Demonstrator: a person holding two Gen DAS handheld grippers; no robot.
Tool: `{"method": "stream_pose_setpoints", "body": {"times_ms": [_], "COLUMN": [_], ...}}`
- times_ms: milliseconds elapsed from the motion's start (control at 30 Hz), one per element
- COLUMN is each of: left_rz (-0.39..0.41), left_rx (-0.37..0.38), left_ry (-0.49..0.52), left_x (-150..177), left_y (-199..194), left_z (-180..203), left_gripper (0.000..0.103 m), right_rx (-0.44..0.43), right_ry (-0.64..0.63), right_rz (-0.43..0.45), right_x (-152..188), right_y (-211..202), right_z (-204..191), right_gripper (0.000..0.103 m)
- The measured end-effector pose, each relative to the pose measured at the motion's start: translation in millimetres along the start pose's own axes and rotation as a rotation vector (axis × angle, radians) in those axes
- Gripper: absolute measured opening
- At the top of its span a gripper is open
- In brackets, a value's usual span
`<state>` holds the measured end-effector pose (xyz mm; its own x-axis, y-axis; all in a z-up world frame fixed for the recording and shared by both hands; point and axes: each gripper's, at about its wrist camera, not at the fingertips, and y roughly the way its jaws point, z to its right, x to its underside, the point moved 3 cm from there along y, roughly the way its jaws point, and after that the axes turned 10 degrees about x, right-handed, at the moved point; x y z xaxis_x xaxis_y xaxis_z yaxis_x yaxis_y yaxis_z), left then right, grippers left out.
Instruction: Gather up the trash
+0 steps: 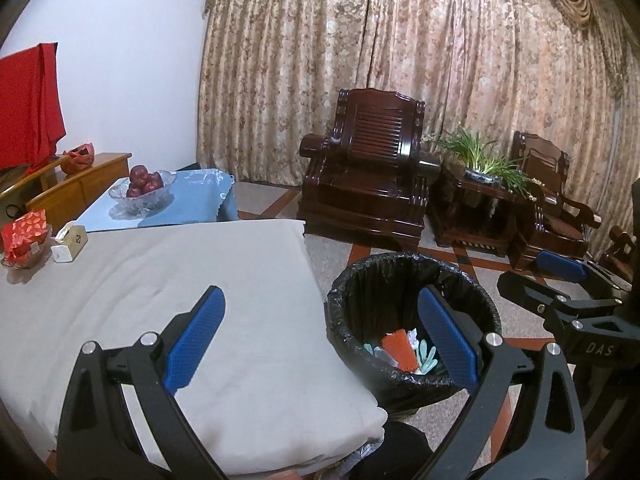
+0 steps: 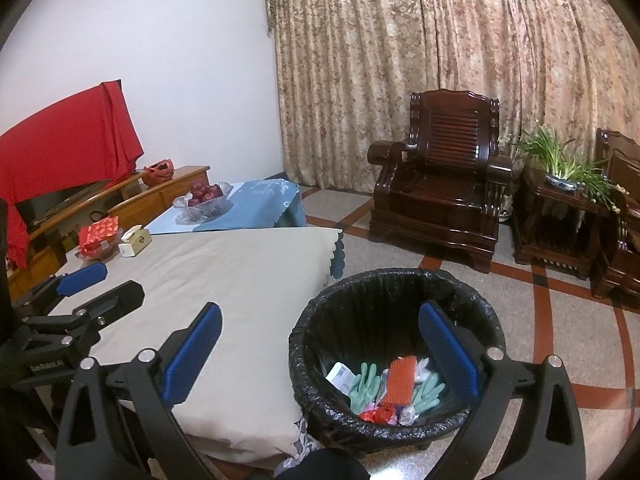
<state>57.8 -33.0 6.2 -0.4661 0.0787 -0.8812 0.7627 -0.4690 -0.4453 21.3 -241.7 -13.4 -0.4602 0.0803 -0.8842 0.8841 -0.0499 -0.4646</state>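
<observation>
Where crinkled black liner (image 2: 384, 296) rims the round bin (image 2: 400, 432), ribbed orange trash (image 2: 400, 384).

Cloth-covered table (image 2: 248, 276) with tissue box (image 2: 136, 242), red packet (image 2: 98, 236)

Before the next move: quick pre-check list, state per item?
1. Left gripper open, holding nothing: ok.
2. Right gripper open, holding nothing: ok.
3. Trash bin upright beside the table, black liner over its rim: ok.
4. Trash in the bin: orange piece and green gloves lie inside: ok.
5. Grey tablecloth free of loose trash: ok where visible.
6. Trash on the floor: cannot tell.
</observation>
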Motion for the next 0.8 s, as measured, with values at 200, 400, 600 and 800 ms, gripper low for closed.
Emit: {"method": "stream_pose_setpoints", "body": {"times_ms": [200,400,600,800], "left_rz": [-0.002,-0.006,-0.006,-0.005], "left_rx": [-0.001,0.000,-0.001,-0.001], "left_ry": [-0.002,-0.002,-0.001,-0.004], "left_x": [0.5,1.4,1.0,0.4], "left_y": [-0.3,-0.6,-0.9,-1.4], "left_z": [0.3,0.3,0.7,0.7], "left_gripper": [0.095,0.095,0.095,0.095], "right_rx": [-0.003,-0.003,-0.005,-0.004], "right_ry": [-0.003,-0.003,-0.005,-0.004], "right_rz": [-0.004,-0.007,-0.008,-0.008], "right_x": [0.2,-0.7,-0.8,-1.0], "right_y": [-2.5,-2.0,-2.4,-2.1], "right_z": [-1.3,0.4,0.8,-0.2], "right_gripper": [0.097,0.097,0.097,0.097]}}
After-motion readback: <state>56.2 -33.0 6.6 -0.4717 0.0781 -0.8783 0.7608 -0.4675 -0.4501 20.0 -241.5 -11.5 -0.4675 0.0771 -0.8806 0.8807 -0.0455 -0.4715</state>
